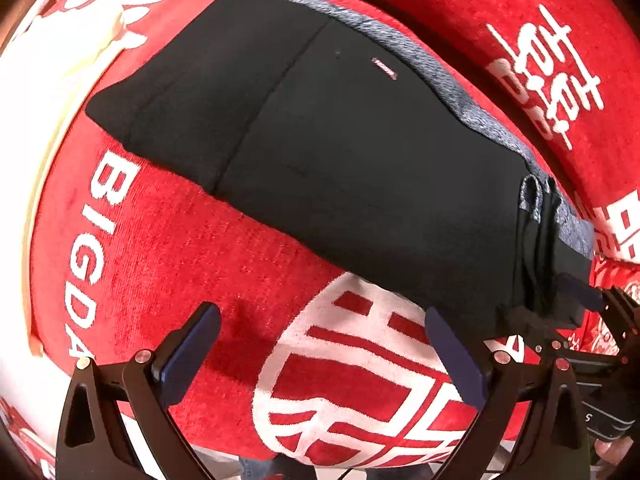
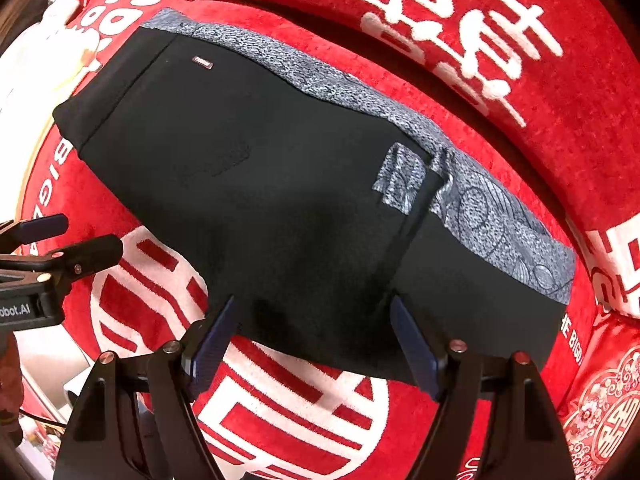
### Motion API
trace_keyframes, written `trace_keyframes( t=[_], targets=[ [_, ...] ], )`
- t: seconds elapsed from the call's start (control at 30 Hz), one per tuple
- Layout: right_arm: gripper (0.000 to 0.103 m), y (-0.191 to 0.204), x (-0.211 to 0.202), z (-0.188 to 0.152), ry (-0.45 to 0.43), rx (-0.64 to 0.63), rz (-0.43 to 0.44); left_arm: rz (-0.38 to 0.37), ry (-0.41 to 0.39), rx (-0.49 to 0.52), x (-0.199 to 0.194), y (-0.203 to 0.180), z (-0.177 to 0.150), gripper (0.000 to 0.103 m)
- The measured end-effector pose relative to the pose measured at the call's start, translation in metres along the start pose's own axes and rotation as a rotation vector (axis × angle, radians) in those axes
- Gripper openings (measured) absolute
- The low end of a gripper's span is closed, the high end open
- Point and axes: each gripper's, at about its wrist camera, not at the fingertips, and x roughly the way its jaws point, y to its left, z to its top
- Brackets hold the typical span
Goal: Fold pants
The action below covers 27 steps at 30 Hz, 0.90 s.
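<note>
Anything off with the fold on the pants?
Mostly tidy. The pants lie folded on the red blanket, but the grey patterned lining sticks out along the far edge and a flap is turned over near the right end.

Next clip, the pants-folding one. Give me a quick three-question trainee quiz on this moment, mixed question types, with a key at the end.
1. True or false: the left gripper holds the black pants.
2. Multiple choice: the grey patterned lining shows along which edge of the pants in the right wrist view? A) the far edge B) the near edge C) nowhere
3. Fill in: the pants lie on a ___ cloth with white characters.

Key: 1 false, its jaws are open over bare cloth. 2 A. 3 red. The right gripper is open too, jaws straddling the near edge.
</note>
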Motion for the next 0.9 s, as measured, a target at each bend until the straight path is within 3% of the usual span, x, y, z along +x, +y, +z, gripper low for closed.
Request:
trace_keyframes(
  t=[0.2,0.3,0.53,0.63,0.7,0.9],
  targets=[
    [0.081,0.005,0.003,0.003,0.000,-0.014,0.005,-0.018,-0.027,-0.011,-0.006,0.025,0.010,0.102],
    [0.081,0.005,0.005,0.005,-0.005,-0.015,0.016,-0.077,-0.043,-0.027,-0.013,0.043,0.018,0.102],
    [0.081,0.015,0.026,0.007,0.009,-0.029,0.036,-0.112,-0.120,-0.130,-0.028,0.086,0.028,0.102],
    [0.082,0.018,0.036,0.004,0.009,-0.041,0.030,-0.162,-0.145,-0.182,-0.028,0.105,0.031,0.102],
    [0.088,0.022,0.037,0.000,-0.008,-0.066,0.031,-0.229,-0.157,-0.219,-0.026,0.111,0.027,0.102],
    [0.090,0.022,0.039,-0.006,-0.026,-0.080,0.050,-0.462,-0.227,-0.321,-0.016,0.138,0.036,0.102]
  ],
)
